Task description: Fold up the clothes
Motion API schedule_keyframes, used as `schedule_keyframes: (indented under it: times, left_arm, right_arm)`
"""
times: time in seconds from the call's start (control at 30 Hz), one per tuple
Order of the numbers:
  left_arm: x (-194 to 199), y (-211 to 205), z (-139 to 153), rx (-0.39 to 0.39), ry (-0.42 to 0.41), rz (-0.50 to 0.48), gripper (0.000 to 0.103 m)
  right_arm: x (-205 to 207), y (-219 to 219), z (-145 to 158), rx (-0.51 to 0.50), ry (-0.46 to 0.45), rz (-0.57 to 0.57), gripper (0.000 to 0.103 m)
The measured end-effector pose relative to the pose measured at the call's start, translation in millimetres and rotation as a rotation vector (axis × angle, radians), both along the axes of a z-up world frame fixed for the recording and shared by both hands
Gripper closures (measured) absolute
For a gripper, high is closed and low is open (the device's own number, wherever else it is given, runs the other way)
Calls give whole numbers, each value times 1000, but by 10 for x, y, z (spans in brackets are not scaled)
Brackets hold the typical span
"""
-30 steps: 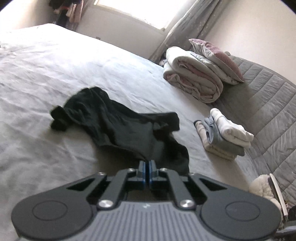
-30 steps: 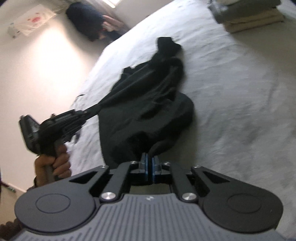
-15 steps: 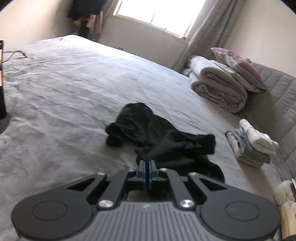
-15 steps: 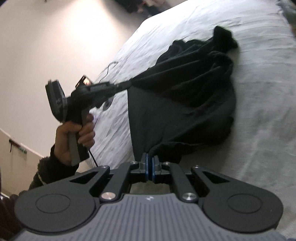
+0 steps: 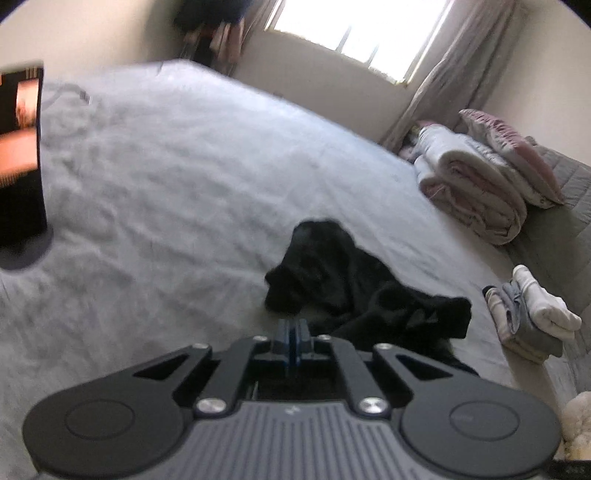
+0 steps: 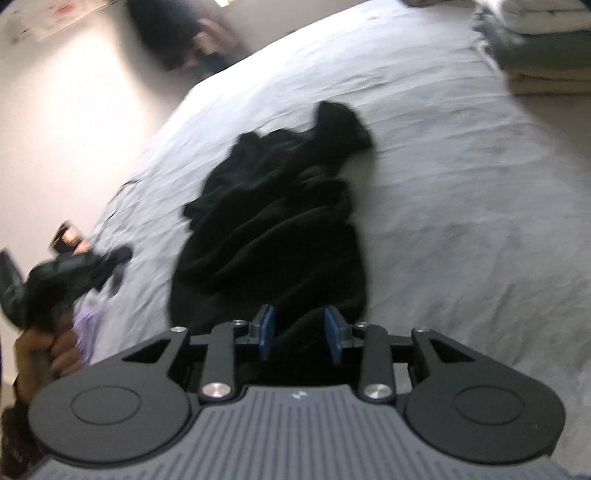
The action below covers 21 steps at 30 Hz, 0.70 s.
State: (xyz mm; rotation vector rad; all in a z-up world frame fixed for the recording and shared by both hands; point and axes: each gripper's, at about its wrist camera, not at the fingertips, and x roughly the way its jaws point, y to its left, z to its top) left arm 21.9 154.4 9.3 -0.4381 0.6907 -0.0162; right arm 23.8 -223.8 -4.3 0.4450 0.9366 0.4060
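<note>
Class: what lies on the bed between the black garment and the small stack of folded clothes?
Only bare grey bedsheet separates the black garment from the folded stack, seen in the left wrist view.

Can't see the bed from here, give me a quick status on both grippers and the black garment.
Left gripper shut, empty. Right gripper just opened, cloth between jaws. Black garment crumpled on bed. Nothing in the way.

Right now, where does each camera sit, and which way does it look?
Left wrist: on the left gripper, jaws shut, looking down across the grey bed toward the window.
Right wrist: on the right gripper, jaws just opened and astride the cloth; the person's left hand shows.
Both see the black garment and folded stack.
</note>
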Motion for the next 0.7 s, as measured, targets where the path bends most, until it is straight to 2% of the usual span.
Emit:
schedule_keyframes:
  times: [0.1, 0.13, 0.17, 0.33, 0.43, 0.5, 0.53, 0.57, 0.7]
  left_arm:
    - [117, 46, -142, -39, 62, -1, 82]
    - [155, 51, -185, -48, 78, 4, 70]
    - [192, 49, -230, -56, 91, 4, 63]
    - [353, 3, -417, -85, 179, 7, 58]
    - [391, -50, -462, -71, 196, -17, 56]
    - [413, -99, -491, -45, 202, -37, 56]
    - [421, -117, -503, -33, 203, -44, 56]
    - [430, -128, -511, -22, 204, -51, 58]
    - [448, -132, -497, -11, 202, -62, 60]
  right_arm:
    - [118, -4, -80, -33, 0, -58, 68]
    - [155, 4, -102, -42, -1, -76, 68]
    - [185, 12, -114, -46, -3, -92, 68]
    - [378, 75, -285, -71, 8, -133, 68]
    - [410, 106, -319, -81, -7, -132, 68]
    - [422, 147, -309, -102, -28, -111, 77]
    - [423, 174, -310, -123, -43, -98, 97]
    - [424, 195, -312, -136, -51, -91, 100]
    - [380, 152, -216, -198, -123, -152, 100]
